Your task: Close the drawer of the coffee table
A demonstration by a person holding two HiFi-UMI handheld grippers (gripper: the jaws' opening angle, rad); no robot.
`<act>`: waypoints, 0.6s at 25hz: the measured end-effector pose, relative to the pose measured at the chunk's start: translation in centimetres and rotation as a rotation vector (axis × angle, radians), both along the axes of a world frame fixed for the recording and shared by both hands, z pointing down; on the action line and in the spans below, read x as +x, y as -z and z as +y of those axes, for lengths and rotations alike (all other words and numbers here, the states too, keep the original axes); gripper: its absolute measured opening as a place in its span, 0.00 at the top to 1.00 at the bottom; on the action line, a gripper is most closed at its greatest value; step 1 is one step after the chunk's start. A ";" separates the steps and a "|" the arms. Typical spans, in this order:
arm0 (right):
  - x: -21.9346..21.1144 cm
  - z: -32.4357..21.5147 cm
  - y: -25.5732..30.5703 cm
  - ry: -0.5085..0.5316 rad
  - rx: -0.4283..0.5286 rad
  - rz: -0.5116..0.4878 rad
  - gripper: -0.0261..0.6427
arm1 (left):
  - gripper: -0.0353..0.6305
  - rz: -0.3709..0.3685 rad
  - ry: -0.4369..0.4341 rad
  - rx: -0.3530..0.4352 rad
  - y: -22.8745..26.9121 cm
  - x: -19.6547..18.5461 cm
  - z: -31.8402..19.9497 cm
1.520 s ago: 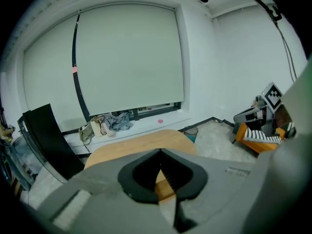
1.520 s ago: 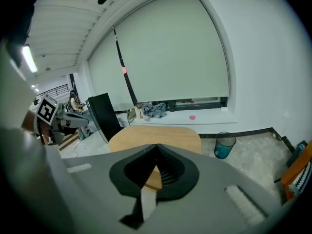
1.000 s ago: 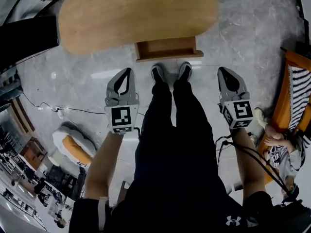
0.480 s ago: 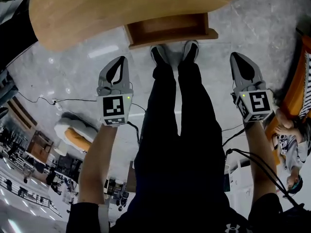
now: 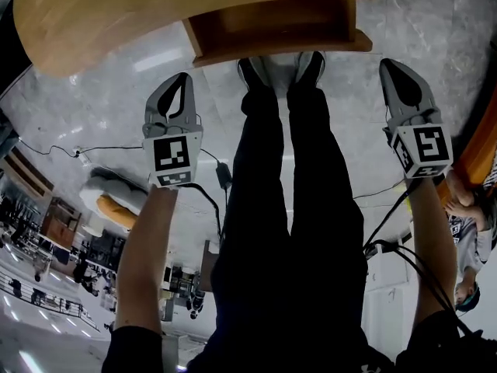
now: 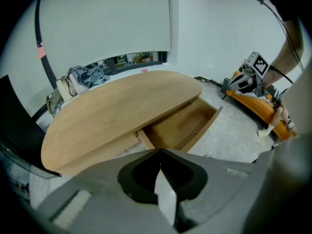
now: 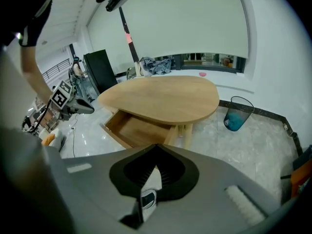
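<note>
Vs. 1 s ago we have lowered both grippers, and the table now looks closer: the left gripper [image 5: 183,80] and right gripper [image 5: 390,67] are on either side of our legs. Jaws of both are closed tip to tip, w/ nothing between them, touching nothing. Just beyond our shoes [image 5: 253,70] the drawer [image 5: 272,23] stands pulled out from under the oval coffee table [image 5: 109,14].

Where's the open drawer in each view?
Head view: drawer at top centre.
Left gripper view: drawer just right of centre.
Right gripper view: drawer left of centre.
Shared landmark: the oval tabletop that it sticks out from.
</note>
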State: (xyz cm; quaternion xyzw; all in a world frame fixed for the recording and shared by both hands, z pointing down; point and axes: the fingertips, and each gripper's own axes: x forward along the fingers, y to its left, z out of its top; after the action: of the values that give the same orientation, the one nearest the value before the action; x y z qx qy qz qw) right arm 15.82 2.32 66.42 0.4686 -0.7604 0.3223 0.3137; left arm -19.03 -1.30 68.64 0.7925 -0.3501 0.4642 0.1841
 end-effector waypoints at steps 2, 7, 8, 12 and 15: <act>-0.1 0.5 -1.5 0.009 -0.015 0.006 0.96 | 0.94 -0.003 0.004 -0.006 -1.5 -0.6 0.3; 1.5 1.6 -4.3 -0.030 -0.012 0.052 0.96 | 0.88 -0.016 0.020 -0.022 -4.6 -1.4 1.4; 1.8 1.8 -4.8 -0.035 -0.008 0.062 0.96 | 0.86 -0.017 0.026 -0.026 -5.1 -1.6 1.5; 2.2 2.4 -7.3 -0.018 -0.029 0.088 0.80 | 0.72 -0.015 0.007 -0.070 -7.4 -2.0 2.5; 2.1 3.4 -9.6 0.018 -0.077 0.105 0.66 | 0.67 -0.019 -0.008 -0.098 -9.1 -2.1 3.1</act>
State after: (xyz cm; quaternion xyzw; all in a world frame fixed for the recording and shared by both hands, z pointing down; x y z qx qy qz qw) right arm 17.95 5.73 76.05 0.4657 -0.7340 0.3235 0.3737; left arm -21.16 1.79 77.70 0.7796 -0.3255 0.4888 0.2173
